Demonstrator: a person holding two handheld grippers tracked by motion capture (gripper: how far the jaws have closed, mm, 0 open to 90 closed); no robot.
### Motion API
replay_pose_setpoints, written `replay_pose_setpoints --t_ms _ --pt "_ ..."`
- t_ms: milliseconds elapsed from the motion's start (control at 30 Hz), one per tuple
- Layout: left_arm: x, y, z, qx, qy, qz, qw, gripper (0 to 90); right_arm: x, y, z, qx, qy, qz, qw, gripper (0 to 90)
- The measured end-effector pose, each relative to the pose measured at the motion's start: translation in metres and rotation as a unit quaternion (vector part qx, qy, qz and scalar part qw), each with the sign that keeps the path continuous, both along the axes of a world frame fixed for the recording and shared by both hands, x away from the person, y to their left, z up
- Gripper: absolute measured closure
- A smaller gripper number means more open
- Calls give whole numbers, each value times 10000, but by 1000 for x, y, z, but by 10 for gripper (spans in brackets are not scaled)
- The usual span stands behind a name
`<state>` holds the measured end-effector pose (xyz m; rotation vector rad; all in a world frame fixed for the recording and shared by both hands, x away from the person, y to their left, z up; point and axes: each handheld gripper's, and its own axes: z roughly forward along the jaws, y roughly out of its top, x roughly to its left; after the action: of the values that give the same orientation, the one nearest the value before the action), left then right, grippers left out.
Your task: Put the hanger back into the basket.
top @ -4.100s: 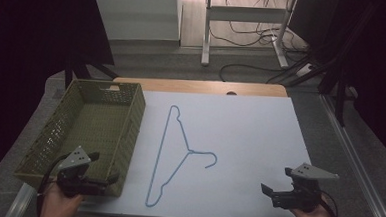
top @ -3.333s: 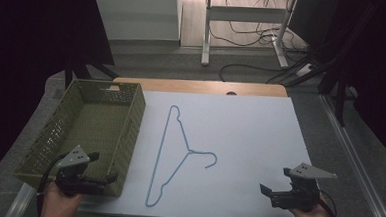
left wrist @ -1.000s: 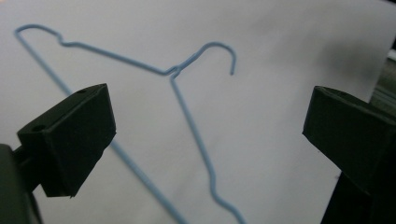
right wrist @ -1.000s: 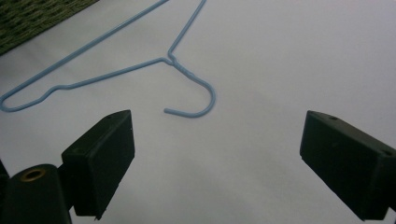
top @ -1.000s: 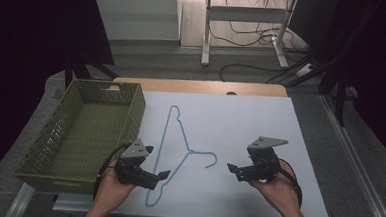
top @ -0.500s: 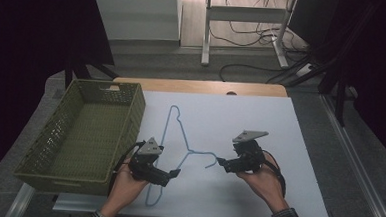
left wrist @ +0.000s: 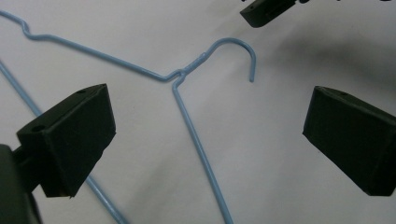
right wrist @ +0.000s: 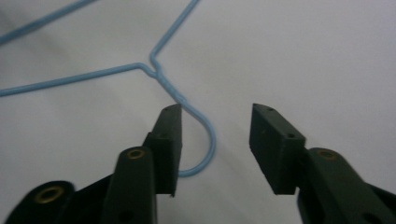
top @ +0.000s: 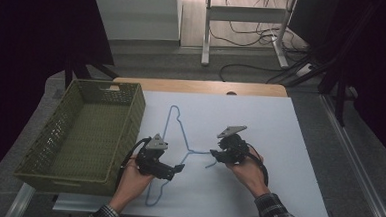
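From above, a green woven basket sat at the left of a table covered by a white sheet, exactly where it had been in all the earlier pictures. Just right of the basket, the left gripper was held low over the sheet, its jaws spread wide apart and holding nothing. Four seconds before, this gripper had waited at the table's near left corner, beside the basket; it had since travelled inward to the lower arm of a blue wire hanger.

The hanger lay flat on the sheet in the middle of the table, its long triangle running from near the basket's far corner down toward the near edge, its hook pointing right. It had not shifted from its earlier place. In the left gripper view, the hanger's neck and hook lay between and beyond the two open jaws.

Further right, the right gripper had likewise come in from the near right corner and sat at the hook. In the right gripper view its jaws stood apart on either side of the hook's curve, the left jaw just beside the wire, not closed on it.
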<state>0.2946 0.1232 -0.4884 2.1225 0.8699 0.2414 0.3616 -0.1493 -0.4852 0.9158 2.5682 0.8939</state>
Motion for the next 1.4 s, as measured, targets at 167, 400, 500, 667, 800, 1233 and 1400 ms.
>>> replay_pose_setpoints --t_ms 167,400,500,667,800,1233,1400 --pt "0 0 -4 133 -7 -22 9999 23 10 2 -12 -54 67 96 9999 670" --pt "0 -1 -8 37 155 18 9999 28 14 6 -26 -201 148 153 9996 740" --pt "0 -3 -10 115 191 20 9997 28 15 6 -29 -240 186 152 9994 773" --pt "0 -7 -12 260 272 -59 9993 17 14 8 -31 -242 260 188 9992 861" --pt "1 -8 -14 281 398 -40 9988 29 13 10 -28 -351 182 230 9990 863" --pt "27 -10 -24 373 980 93 9944 499 4 11 1 -121 -88 257 9996 865" --pt "35 -21 -30 559 1082 51 9925 603 2 12 5 -98 -117 304 9994 865"
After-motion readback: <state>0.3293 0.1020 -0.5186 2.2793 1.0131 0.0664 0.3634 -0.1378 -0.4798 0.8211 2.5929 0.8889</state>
